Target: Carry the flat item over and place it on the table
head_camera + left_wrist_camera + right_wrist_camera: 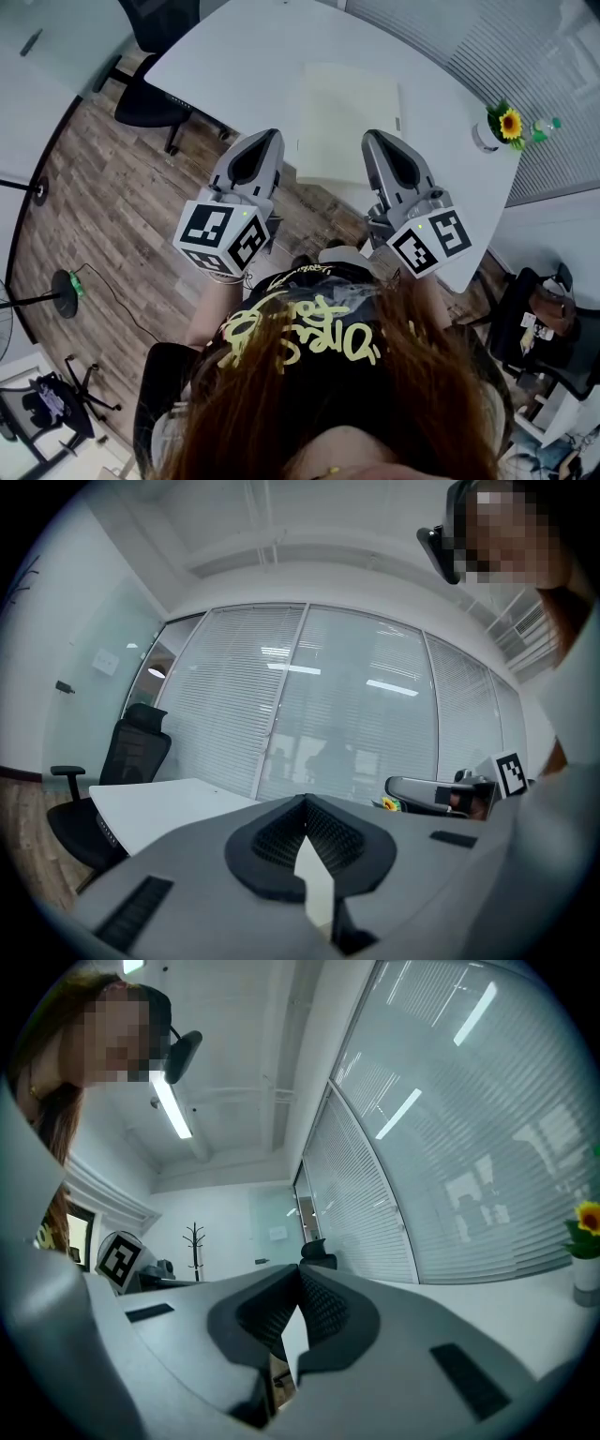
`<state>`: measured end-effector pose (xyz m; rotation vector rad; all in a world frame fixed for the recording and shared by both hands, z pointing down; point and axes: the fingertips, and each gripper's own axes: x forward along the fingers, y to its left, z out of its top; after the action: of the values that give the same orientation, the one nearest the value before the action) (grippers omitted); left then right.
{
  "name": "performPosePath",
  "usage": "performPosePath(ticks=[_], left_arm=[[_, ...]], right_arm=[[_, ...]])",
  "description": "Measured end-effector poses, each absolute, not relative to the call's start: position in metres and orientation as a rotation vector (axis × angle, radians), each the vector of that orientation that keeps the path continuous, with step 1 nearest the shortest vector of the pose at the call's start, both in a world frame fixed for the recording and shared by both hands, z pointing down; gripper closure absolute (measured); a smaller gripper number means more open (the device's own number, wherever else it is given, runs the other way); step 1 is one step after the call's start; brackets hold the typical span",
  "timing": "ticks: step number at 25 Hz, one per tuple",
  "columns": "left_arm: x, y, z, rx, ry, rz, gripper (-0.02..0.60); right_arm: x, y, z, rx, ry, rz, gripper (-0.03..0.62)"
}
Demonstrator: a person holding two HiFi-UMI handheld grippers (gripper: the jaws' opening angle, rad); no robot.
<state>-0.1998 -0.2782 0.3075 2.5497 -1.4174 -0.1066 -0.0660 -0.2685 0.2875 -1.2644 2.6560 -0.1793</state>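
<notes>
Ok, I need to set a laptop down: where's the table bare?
The white table is bare left of and beyond the pale flat sheet. A narrower bare strip runs between the sheet and the flower vase. Crowded: the right corner, with vase and small bottle, and the near edge, where the left tool and right tool flank the sheet.
</notes>
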Motion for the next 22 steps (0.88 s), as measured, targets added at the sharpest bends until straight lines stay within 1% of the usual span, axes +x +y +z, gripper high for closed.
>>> performPosePath(ticks=[10,22], left_arm=[[-0.191,-0.275,0.307,2.577,-1.382,-0.103,0.586],[-0.188,-0.275,0.308,2.59,-1.367,-0.107,0.586]], right_arm=[[-0.057,-0.272,0.288,-1.291,2.658,-0.165,0.591],[-0.062,-0.27,0.298,-1.309,2.723,-0.134,0.591]])
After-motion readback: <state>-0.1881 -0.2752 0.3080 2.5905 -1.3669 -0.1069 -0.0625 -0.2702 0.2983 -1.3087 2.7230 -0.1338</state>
